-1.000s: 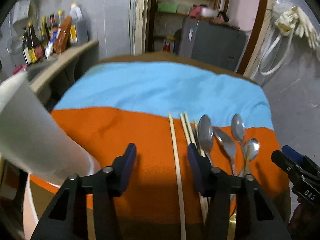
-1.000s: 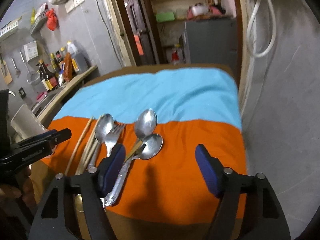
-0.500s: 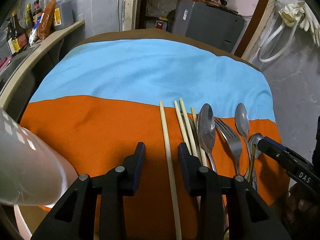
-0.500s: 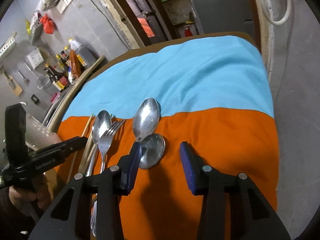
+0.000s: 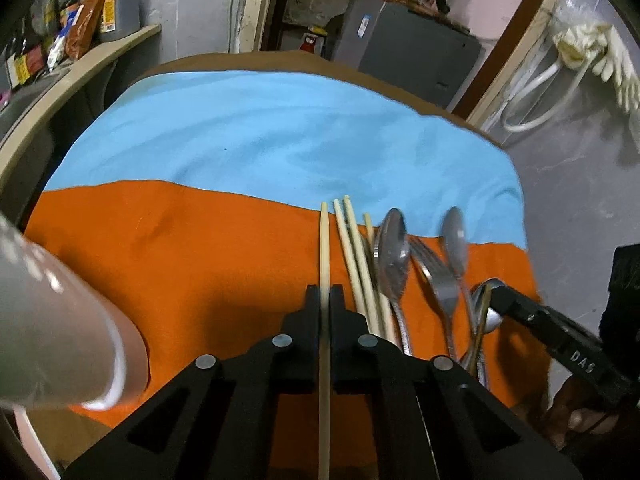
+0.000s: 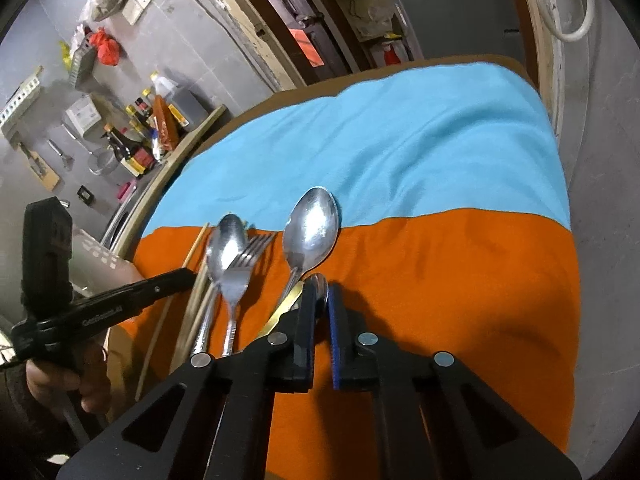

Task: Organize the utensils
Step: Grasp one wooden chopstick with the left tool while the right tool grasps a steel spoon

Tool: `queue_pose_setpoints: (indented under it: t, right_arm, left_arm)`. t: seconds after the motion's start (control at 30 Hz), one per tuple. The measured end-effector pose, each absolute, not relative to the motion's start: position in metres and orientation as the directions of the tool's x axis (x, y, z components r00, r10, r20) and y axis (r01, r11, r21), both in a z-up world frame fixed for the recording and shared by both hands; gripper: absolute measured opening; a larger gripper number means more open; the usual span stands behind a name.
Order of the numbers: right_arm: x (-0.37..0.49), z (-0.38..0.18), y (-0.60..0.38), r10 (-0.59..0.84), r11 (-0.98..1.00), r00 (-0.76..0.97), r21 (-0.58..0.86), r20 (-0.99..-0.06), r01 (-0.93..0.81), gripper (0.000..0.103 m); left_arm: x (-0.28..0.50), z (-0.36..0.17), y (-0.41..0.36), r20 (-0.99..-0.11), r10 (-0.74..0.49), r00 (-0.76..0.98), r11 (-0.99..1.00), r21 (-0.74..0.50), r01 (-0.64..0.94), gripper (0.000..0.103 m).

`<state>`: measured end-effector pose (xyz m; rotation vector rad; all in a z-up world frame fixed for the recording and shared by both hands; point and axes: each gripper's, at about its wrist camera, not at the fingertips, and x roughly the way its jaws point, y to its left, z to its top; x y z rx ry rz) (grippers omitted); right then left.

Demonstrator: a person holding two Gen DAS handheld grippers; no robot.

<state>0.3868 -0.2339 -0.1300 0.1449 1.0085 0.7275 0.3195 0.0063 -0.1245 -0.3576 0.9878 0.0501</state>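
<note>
Several pale chopsticks (image 5: 354, 252), two spoons (image 5: 394, 252), a fork (image 5: 440, 280) and a small round spoon (image 5: 486, 304) lie side by side on the orange part of the cloth (image 5: 180, 264). My left gripper (image 5: 325, 290) is closing its jaws on the leftmost chopstick (image 5: 325, 240), and the pads press on it. The stick runs back under the gripper body. My right gripper (image 6: 319, 292) is closing its jaws on the round spoon's bowl (image 6: 319, 280), whose gold handle (image 6: 286, 308) runs off to the left. A large spoon (image 6: 312, 232) lies just beyond it.
A white perforated holder (image 5: 52, 320) stands at the table's near left corner. The far half of the table is covered in blue cloth (image 5: 280, 136). A counter with bottles (image 6: 144, 140) runs along the left. A grey wall with a hose (image 5: 532, 92) is close on the right.
Both grippers went from wide open to closed. The left one closed on the leftmost chopstick and tipped down. The right one moved down and forward and closed on the round spoon.
</note>
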Motion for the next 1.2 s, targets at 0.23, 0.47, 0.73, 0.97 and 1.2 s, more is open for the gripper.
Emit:
queue_pose_setpoints:
  t: [0.23,0.47,0.73,0.97,1.2]
  right_arm:
    - [0.359,-0.094,-0.234,0.551,0.809,0.458,0.312,-0.697,-0.499,0.001]
    - [0.327,-0.058,-0.231,0.461,0.864,0.619,0.165,-0.636,-0.475,0.000]
    - [0.322,-0.068,-0.239,0.420,0.901,0.602,0.230,-0.679,-0.368,0.003]
    - [0.342,-0.125,-0.262,0.468,0.884,0.489,0.378,-0.737,-0.277,0.039]
    - [0.371,-0.145,-0.252,0.587,0.808,0.419,0.476,-0.693,-0.347,0.035]
  left_arm:
    - [0.283,-0.087,0.002,-0.715,-0.114,0.690,0.929,-0.323,-0.181,0.002]
    - [0.254,-0.048,0.000,-0.601,-0.096,0.794,0.935,-0.329,-0.135,0.002]
    - [0.243,-0.045,0.007,-0.595,-0.155,0.789,0.930,-0.357,-0.087,0.002]
    - [0.244,-0.074,-0.005,-0.641,-0.188,0.744,0.931,-0.359,-0.074,0.002]
    - [0.250,-0.086,-0.011,-0.665,-0.184,0.724,0.931,-0.353,-0.088,0.002]
